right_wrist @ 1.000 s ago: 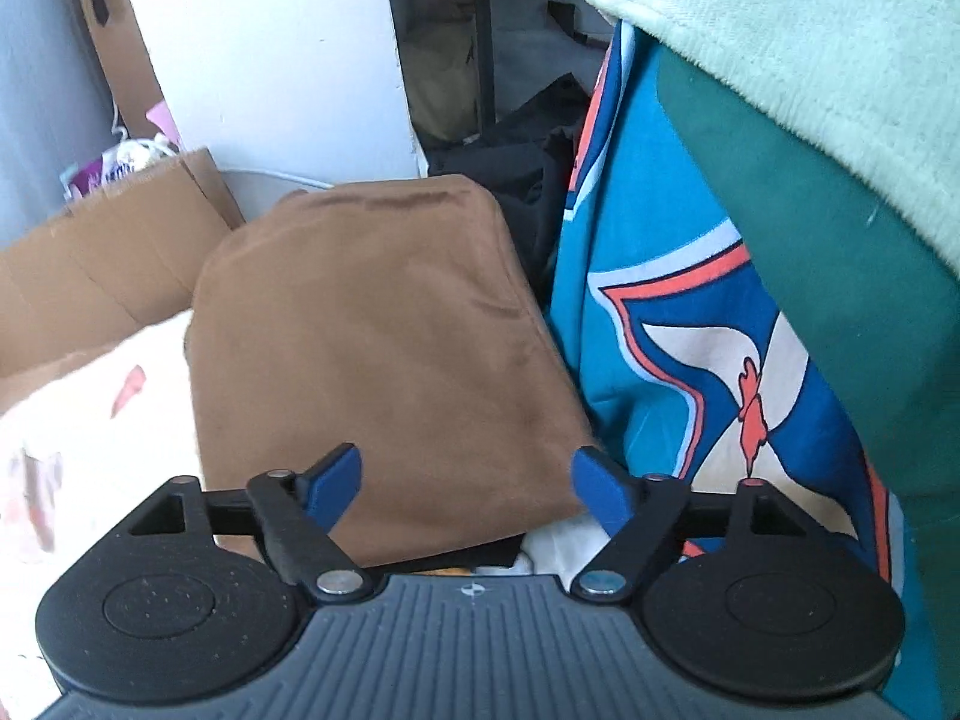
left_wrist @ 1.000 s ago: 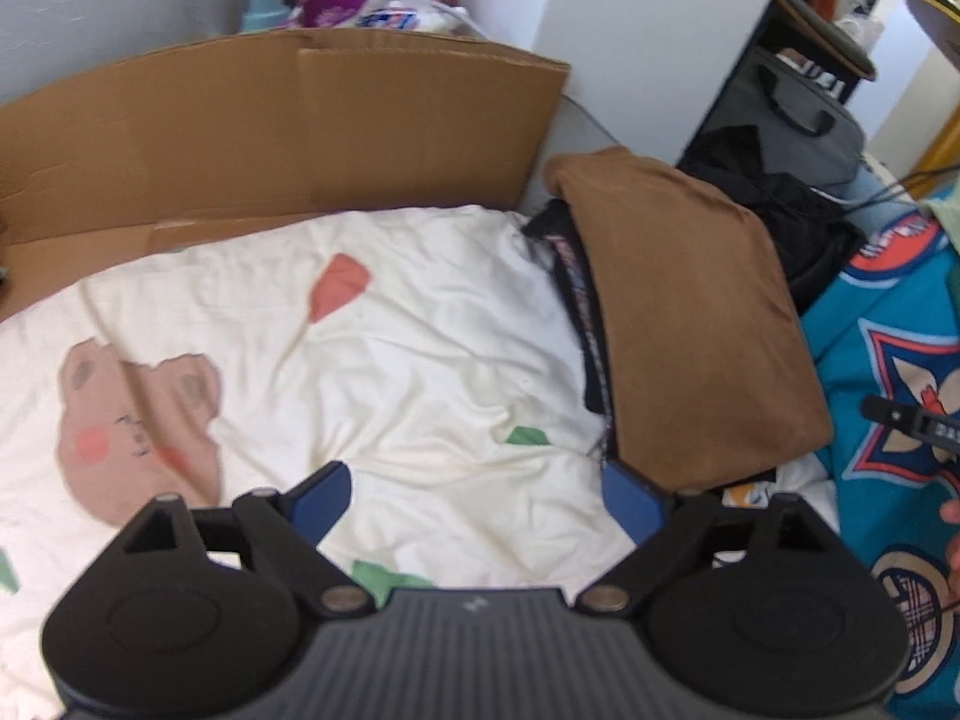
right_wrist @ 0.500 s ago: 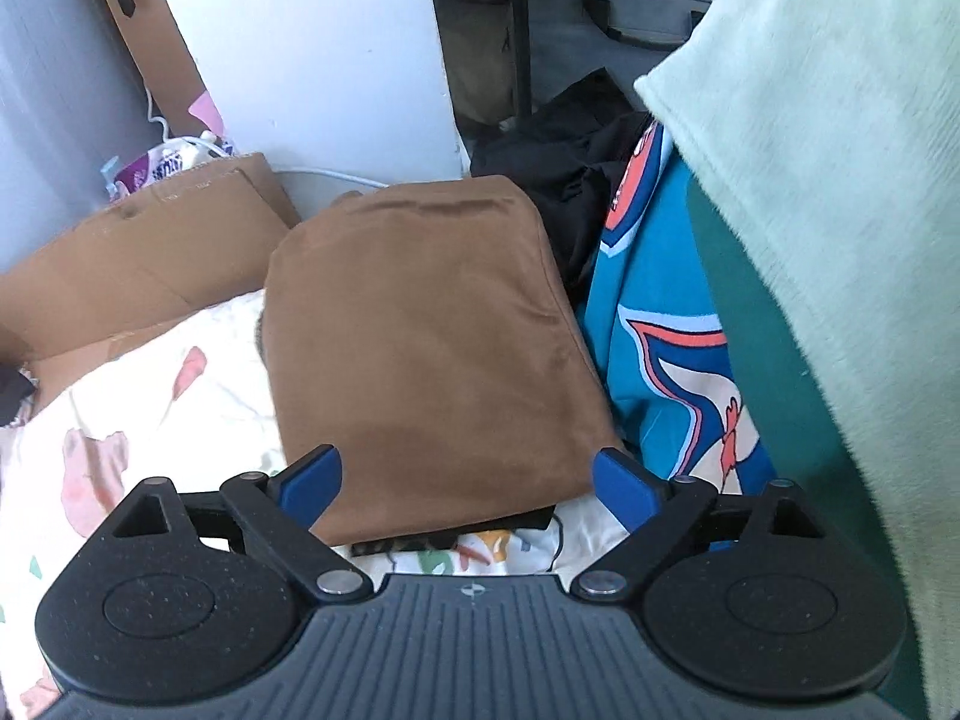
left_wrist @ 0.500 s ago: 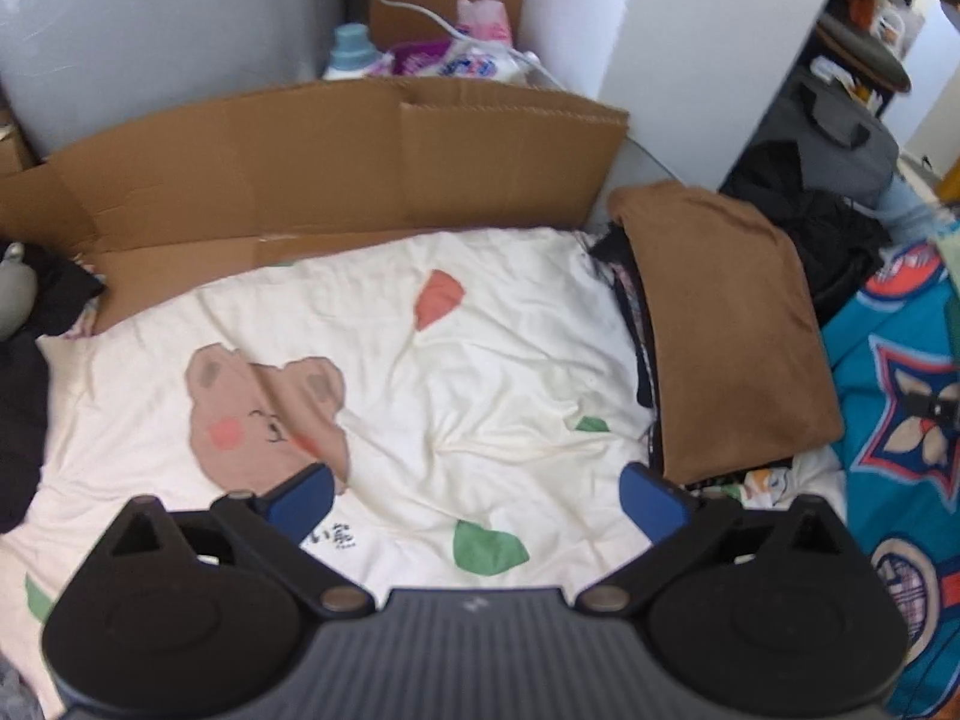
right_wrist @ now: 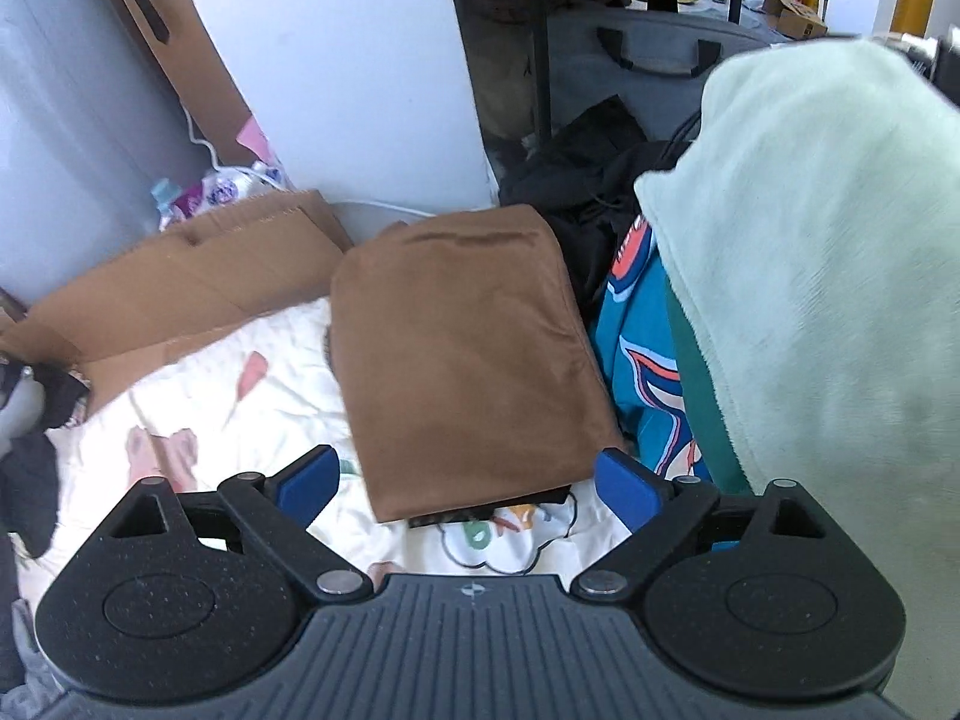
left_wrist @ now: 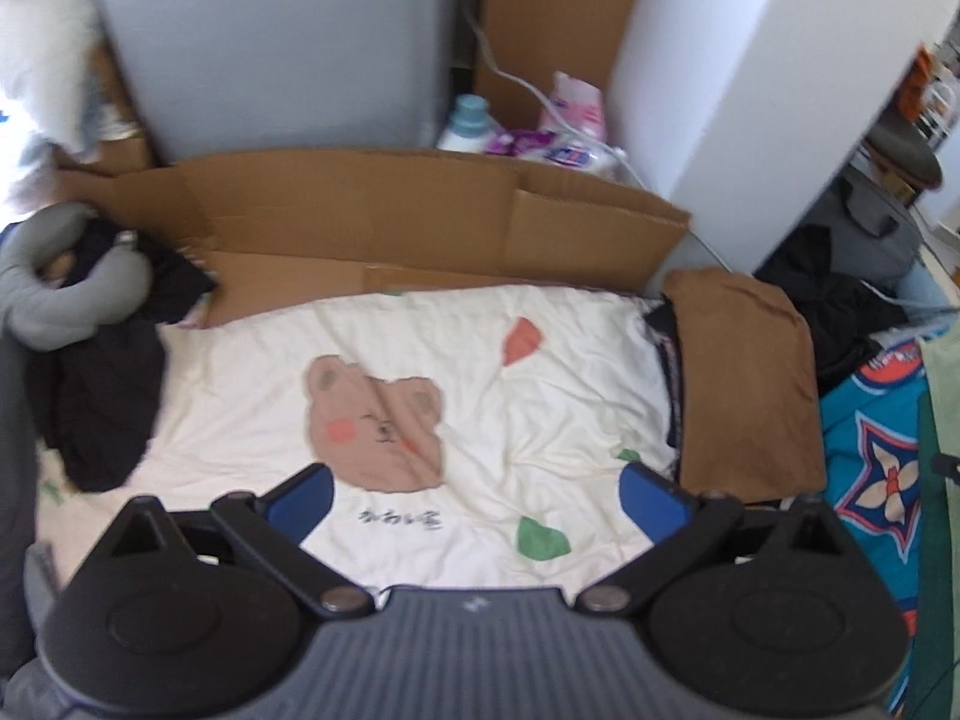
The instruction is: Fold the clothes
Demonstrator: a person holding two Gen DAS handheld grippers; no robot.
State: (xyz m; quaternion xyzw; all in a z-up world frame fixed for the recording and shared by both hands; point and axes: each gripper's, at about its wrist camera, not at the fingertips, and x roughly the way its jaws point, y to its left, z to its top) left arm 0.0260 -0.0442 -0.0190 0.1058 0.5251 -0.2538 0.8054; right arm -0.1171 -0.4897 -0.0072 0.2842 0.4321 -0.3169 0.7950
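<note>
Brown garment lies folded on the bed's right edge, long axis running away; right gripper nearer, directly before it. Both grippers' fingers wide, empty; left gripper over bedsheet.

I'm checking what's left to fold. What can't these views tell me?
- Dark garment under the folded brown garment: right wrist view, only an edge shows.
- Black clothing: left wrist view, bunched, type unclear.
- Mint fleece: right wrist view, cut off by the frame edge.
</note>
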